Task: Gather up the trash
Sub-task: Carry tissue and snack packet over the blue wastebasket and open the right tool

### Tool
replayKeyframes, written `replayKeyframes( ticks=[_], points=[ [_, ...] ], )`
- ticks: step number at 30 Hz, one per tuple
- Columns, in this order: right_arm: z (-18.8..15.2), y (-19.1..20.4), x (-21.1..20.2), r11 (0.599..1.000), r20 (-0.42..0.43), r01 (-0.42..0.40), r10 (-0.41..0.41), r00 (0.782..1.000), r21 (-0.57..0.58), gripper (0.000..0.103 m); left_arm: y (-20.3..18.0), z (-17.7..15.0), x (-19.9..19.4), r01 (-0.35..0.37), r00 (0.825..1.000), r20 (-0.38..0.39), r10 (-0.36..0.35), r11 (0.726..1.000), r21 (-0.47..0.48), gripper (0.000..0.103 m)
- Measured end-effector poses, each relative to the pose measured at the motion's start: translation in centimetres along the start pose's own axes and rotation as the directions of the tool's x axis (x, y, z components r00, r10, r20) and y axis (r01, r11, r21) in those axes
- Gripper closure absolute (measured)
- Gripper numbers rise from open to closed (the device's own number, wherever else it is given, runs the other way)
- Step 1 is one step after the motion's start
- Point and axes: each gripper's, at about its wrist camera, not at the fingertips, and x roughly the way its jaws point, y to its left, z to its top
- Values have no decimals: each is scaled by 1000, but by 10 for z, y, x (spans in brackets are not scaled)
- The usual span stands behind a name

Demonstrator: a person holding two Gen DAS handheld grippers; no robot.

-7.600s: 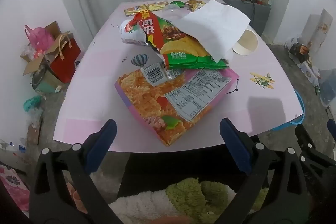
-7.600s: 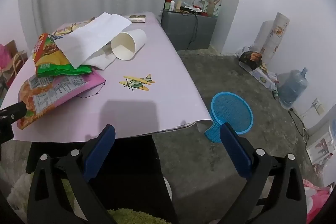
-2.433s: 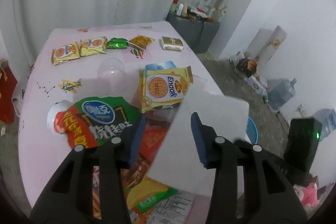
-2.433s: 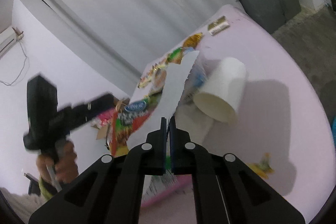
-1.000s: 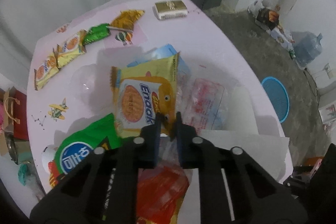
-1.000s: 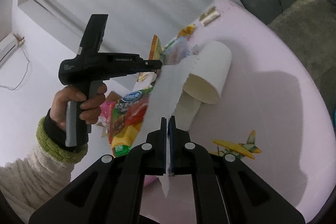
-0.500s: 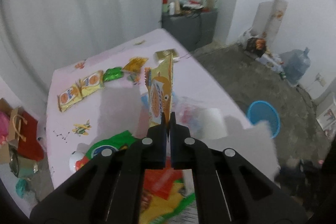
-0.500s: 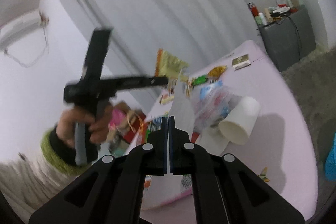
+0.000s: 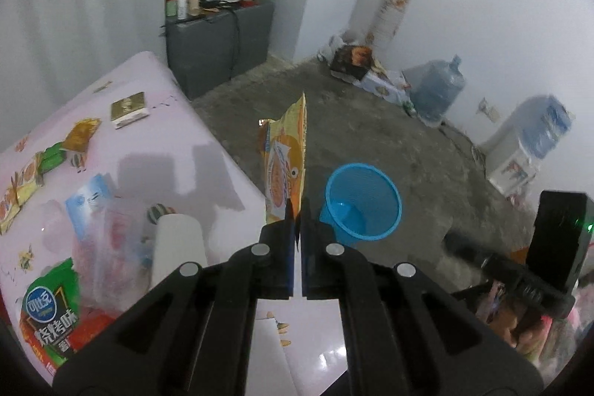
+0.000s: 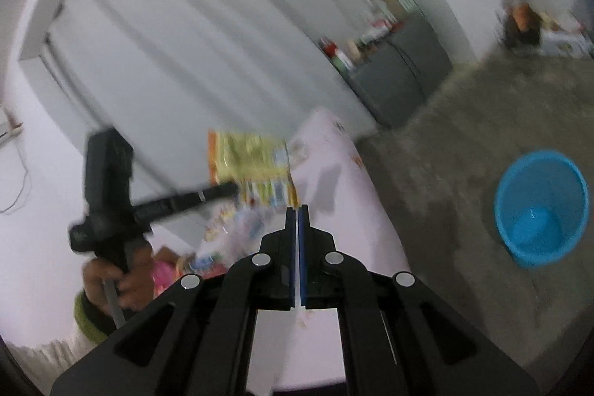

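Observation:
My left gripper (image 9: 296, 206) is shut on a yellow-orange biscuit wrapper (image 9: 284, 158), which stands edge-on above its pads over the table's right edge. On the floor just right of it stands a blue basket (image 9: 371, 180), and I see nothing in it. The right wrist view, blurred, shows the left gripper (image 10: 237, 190) in a person's hand (image 10: 122, 270) with the wrapper (image 10: 256, 166) sticking up. My right gripper (image 10: 297, 208) is shut on a thin white paper, seen only as a sliver between the pads. The basket (image 10: 542, 180) lies to its lower right.
The pink table (image 9: 167, 136) carries a lying paper cup (image 9: 178, 240), a clear plastic bag (image 9: 111, 247), a green snack bag (image 9: 48, 303) and several small packets. A grey cabinet (image 9: 219, 36) and water bottles (image 9: 434, 88) line the walls around the bare concrete floor.
The left gripper closed on the wrapper and lifted it off the table. Both grippers have swung right, so the floor and blue basket now fill the views.

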Motion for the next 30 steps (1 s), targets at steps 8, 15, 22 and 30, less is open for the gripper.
replayKeyframes(
  ticks=[8, 15, 22, 30],
  points=[
    [-84, 52, 70, 956, -304, -74, -17, 953, -283, 43, 32, -52, -27, -93, 995, -27, 92, 995, -48, 103],
    [-113, 103, 125, 733, -372, -182, -103, 923, -656, 10, 86, -101, -70, -143, 990, -14, 143, 974, -174, 103],
    [-149, 99, 158, 573, -392, -170, -290, 873, -802, 11, 115, -128, -84, -136, 990, 0, 141, 957, -256, 102],
    [-141, 99, 146, 623, -362, -89, -327, 873, -777, 87, 121, -129, -88, -114, 991, 35, 128, 956, -270, 102]
  ],
)
